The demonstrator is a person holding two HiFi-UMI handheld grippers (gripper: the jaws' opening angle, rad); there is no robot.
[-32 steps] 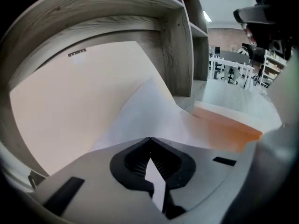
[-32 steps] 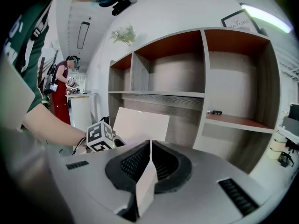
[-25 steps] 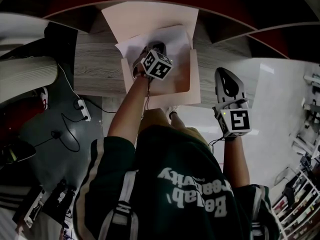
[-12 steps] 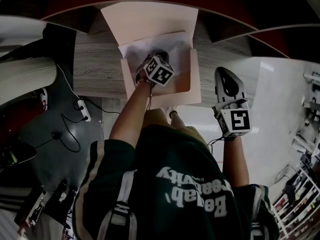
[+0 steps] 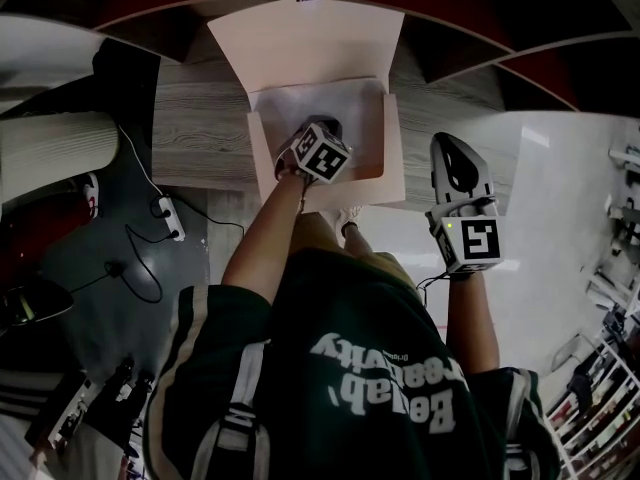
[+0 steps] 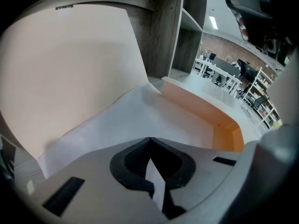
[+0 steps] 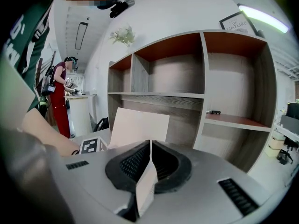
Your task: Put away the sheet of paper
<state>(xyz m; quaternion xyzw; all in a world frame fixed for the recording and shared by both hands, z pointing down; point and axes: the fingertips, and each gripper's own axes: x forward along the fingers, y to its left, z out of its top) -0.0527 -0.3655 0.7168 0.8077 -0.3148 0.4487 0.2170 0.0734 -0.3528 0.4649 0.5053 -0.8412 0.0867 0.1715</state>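
Grey wood-grain counter (image 5: pixel 200 133): open pale cardboard box (image 5: pixel 393 158) at near edge, lid flap standing up at back. White sheet of paper (image 5: pixel 350 113) lying flat inside box, covering floor. Left gripper (image 5: pixel 322 124) reaching steeply down into box, jaws clenched on near part of sheet, sheet spreading out ahead of tips. Right gripper (image 5: pixel 445 140) off counter's right end, jaws pressed together, nothing between, touching nothing.

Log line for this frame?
left gripper shut on sheet of paper | paper lying in open box | right gripper shut, empty, clear of box
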